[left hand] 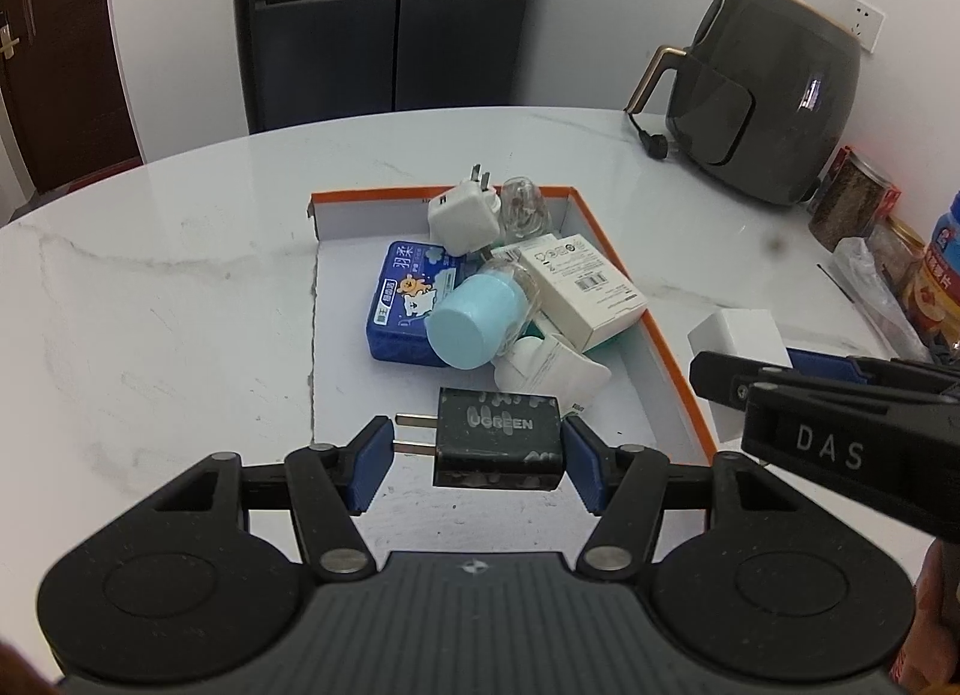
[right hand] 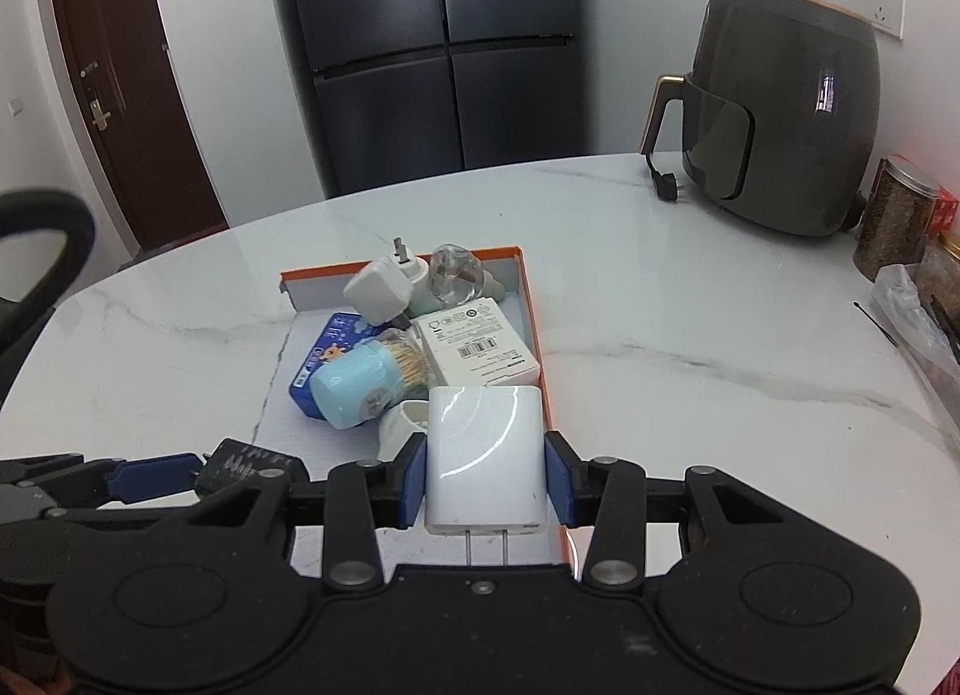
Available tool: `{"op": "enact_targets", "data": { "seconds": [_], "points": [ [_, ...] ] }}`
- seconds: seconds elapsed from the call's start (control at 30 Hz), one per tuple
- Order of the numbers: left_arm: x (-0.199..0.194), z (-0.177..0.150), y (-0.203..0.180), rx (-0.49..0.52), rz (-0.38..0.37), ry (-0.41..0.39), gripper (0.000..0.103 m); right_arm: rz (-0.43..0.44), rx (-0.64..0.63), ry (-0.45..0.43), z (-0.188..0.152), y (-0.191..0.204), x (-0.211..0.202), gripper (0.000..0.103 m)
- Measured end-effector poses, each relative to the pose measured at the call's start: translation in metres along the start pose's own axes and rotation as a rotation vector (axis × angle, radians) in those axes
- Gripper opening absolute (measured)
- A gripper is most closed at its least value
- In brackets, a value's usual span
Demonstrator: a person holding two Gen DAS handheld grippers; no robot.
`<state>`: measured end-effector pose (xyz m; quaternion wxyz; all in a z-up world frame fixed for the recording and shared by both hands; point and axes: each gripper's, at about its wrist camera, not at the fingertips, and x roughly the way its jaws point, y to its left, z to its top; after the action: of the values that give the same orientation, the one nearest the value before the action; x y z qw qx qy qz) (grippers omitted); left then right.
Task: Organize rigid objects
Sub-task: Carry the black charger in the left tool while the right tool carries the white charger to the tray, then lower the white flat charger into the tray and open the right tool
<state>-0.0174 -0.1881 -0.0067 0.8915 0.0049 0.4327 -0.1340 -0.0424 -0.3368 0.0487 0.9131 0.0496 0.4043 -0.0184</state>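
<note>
An orange-rimmed white box (left hand: 672,359) sits on the marble table and holds a blue tissue pack (left hand: 402,299), a light-blue-capped jar (left hand: 474,317), a white carton (left hand: 582,287), a white plug adapter (left hand: 462,215) and a clear bottle (left hand: 522,206). My left gripper (left hand: 477,455) is shut on a black UGREEN charger (left hand: 498,437), held over the box's near part. My right gripper (right hand: 486,470) is shut on a white charger (right hand: 483,455), prongs toward the camera, above the box's near right corner (right hand: 534,335). It also shows in the left wrist view (left hand: 738,335).
A dark air fryer (left hand: 774,95) with its plug (left hand: 657,146) stands at the back right of the table. Jars and cans (left hand: 858,197) and a plastic bag (right hand: 918,323) crowd the right edge. A dark fridge (left hand: 390,17) and a brown door (right hand: 120,83) stand behind.
</note>
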Motion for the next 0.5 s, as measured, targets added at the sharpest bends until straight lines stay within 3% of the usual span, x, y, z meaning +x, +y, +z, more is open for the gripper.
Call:
{"op": "enact_targets", "data": {
  "seconds": [0.5],
  "points": [
    [0.033,0.007,0.001,-0.022,0.017,0.039,0.061,0.006,-0.013,0.041,0.012,-0.005,0.050,0.052]
  ]
}}
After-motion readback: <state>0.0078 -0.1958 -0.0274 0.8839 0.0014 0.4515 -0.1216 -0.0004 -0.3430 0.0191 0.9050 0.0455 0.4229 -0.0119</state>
